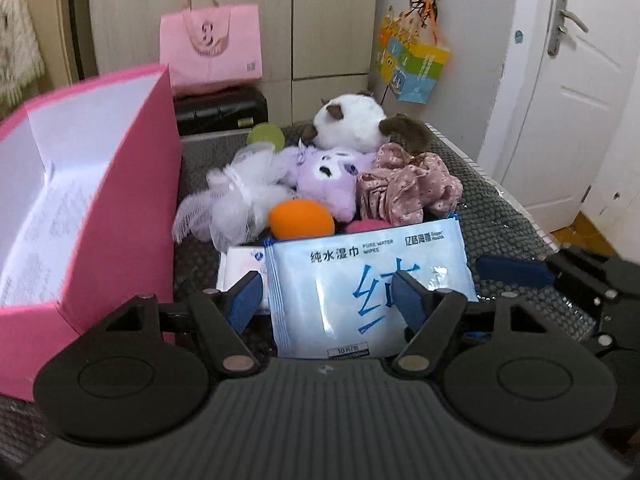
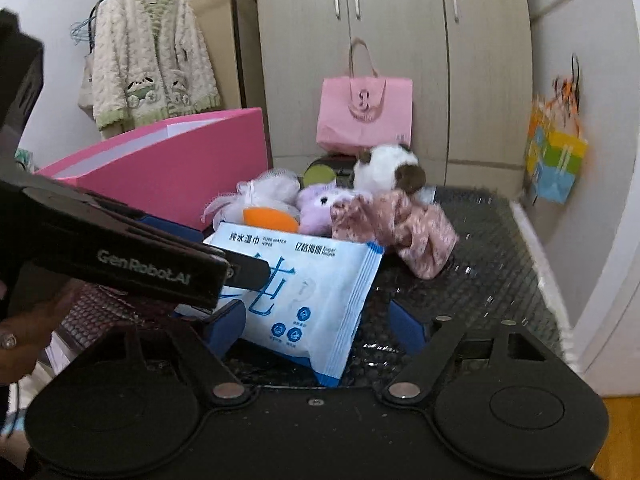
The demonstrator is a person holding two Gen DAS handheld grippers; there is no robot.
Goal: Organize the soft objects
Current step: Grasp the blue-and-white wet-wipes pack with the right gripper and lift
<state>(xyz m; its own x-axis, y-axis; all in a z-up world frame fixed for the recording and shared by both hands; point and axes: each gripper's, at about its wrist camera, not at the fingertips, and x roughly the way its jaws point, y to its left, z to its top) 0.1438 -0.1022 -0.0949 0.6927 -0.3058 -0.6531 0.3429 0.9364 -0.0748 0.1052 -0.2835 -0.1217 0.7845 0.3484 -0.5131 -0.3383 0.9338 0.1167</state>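
Two grippers are down at the dark mat (image 2: 500, 240) and both frame the same stack of wipe packs (image 1: 360, 280). From the left wrist view, the left gripper (image 1: 326, 298) has its blue pads either side of the stack; the left pad (image 1: 244, 296) sits at the stack's left edge over a smaller white pack (image 1: 240, 268), the right pad (image 1: 408, 300) overlaps the printed front, and whether either pad presses on it I cannot tell. From the right wrist view, the right gripper (image 2: 320, 328) stands spread: its left pad (image 2: 224, 328) is tucked at the stack's near left corner, its right pad (image 2: 408, 324) is apart from the stack, over bare mat, so nothing is clamped there. Between those fingers the stack lies tilted, one corner pointing back toward the camera.

Just beyond the wipes, ahead of both tools, sits the heap: an orange ball (image 1: 300, 220), a white mesh pouf (image 1: 236, 204), a purple plush toy (image 1: 332, 180), a pink floral cloth (image 1: 408, 188), and a white and brown plush toy (image 1: 356, 120) farthest back. Left of the left gripper, close by, stands an open pink box (image 1: 120, 208). Far behind hangs a pink bag (image 1: 210, 48)
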